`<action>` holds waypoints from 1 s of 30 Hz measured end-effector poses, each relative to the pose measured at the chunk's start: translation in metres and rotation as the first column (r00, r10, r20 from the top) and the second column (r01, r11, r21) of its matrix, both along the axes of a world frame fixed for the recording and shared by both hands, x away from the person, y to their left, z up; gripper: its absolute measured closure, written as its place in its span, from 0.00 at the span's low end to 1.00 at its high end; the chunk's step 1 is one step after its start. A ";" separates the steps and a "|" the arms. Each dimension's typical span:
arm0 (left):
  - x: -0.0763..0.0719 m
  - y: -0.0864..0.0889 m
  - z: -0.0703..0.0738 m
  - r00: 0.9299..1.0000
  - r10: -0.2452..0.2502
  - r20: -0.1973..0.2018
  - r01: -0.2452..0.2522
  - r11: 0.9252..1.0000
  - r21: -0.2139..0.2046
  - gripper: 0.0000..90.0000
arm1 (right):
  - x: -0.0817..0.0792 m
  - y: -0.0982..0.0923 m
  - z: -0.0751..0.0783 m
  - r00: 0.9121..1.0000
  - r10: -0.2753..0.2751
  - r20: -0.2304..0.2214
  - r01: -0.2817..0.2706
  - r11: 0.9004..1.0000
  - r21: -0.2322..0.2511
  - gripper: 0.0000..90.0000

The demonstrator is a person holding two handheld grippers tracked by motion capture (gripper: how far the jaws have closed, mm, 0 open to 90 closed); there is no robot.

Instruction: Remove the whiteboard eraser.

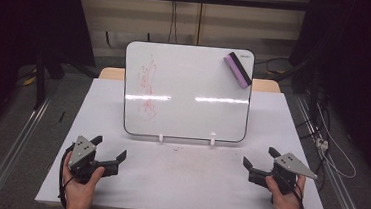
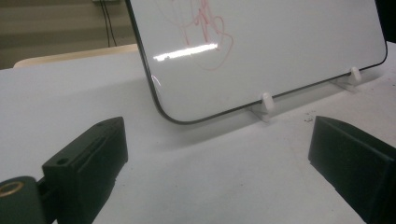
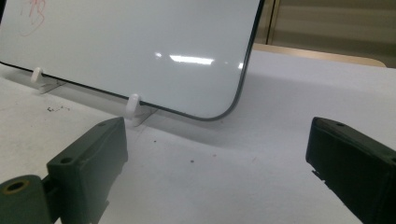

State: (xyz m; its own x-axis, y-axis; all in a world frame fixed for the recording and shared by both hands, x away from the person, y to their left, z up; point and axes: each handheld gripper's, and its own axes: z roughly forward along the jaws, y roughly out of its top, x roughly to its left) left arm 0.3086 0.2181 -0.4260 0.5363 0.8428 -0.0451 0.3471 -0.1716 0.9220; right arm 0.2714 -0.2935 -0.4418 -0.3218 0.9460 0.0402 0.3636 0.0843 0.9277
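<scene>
So both grippers, left gripper (image 1: 111, 148) and right gripper (image 1: 258, 157), sit spread wide on the table (image 1: 177, 184), gripping nothing, facing the whiteboard (image 1: 195, 85) with red scribbles (image 1: 146, 86).

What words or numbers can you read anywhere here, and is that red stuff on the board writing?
No text can be read anywhere.
Red marks on the whiteboard: loose scribble, no letters or numbers.
Small print at the whiteboard's top right corner: too small and blurred to read.
Eraser: no label visible.
</scene>
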 end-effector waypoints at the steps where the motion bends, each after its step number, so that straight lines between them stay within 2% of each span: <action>1: 0.001 0.000 0.000 1.000 -0.003 0.000 0.003 1.000 0.003 0.05 | 0.000 0.000 0.000 1.000 -0.002 -0.001 0.002 1.000 0.001 0.06; 9: 0.003 0.000 -0.002 1.000 0.005 -0.013 -0.005 1.000 0.004 0.05 | 0.004 0.001 -0.001 1.000 0.015 -0.007 -0.016 1.000 -0.011 0.05; 13: 0.003 0.001 -0.002 1.000 0.009 -0.021 -0.009 1.000 0.003 0.06 | 0.006 0.005 0.000 0.999 0.025 -0.037 -0.025 1.000 -0.017 0.05; 16: 0.002 0.001 -0.001 1.000 0.010 -0.017 -0.010 1.000 -0.007 0.06 | 0.006 0.008 0.000 0.999 0.028 -0.040 -0.029 0.999 -0.028 0.05; 26: 0.003 0.003 0.001 1.000 0.018 -0.017 -0.019 1.000 -0.017 0.06 | 0.014 0.007 0.013 1.000 0.028 -0.013 -0.028 0.999 -0.023 0.04; 30: 0.005 0.002 0.000 1.000 0.019 -0.023 -0.020 1.000 -0.013 0.06 | 0.028 0.009 0.033 0.998 0.031 0.055 -0.029 0.999 -0.041 0.03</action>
